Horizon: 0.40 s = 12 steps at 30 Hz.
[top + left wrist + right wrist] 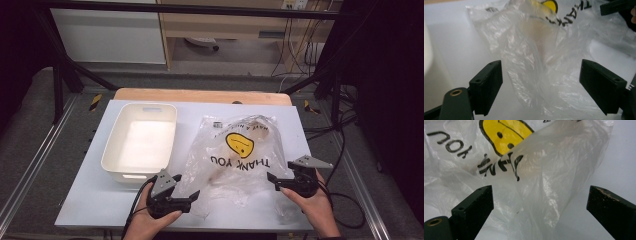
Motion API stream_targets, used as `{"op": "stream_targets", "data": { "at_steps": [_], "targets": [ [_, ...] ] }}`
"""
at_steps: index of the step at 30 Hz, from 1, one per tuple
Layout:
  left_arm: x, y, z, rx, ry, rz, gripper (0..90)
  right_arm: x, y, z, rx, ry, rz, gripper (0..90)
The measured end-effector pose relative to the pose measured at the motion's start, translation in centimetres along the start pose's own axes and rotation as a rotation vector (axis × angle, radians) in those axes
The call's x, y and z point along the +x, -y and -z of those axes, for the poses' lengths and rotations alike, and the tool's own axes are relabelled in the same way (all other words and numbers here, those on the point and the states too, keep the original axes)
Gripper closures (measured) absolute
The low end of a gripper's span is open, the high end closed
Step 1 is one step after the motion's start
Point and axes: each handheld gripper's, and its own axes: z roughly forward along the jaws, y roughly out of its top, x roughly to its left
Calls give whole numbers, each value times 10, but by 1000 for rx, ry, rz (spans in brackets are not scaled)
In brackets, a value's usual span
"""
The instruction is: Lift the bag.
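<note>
Holding both my grippers, left [192,196] and right [272,181], wide open at the near edges of the bag [235,150], right of the tub [141,141].

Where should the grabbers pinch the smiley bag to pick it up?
Probably the bunched near edge of the plastic bag, from the person's side. Loose folds there already stand between the open jaws of the left gripper and the right gripper, while the printed middle lies flatter on the table.
</note>
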Motion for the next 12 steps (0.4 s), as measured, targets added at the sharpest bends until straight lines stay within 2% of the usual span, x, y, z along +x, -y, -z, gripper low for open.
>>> {"op": "stream_targets", "data": {
  "at_steps": [5,9,12],
  "targets": [
    [12,-13,21,-68,-31,3,151,-3,0,9,-40,19,0,56],
    [33,-22,39,-110,-97,-2,136,-10,2,16,-68,36,-11,50],
    [53,-22,50,-126,-144,29,130,-14,3,20,-99,49,-36,47]
  ]
}}
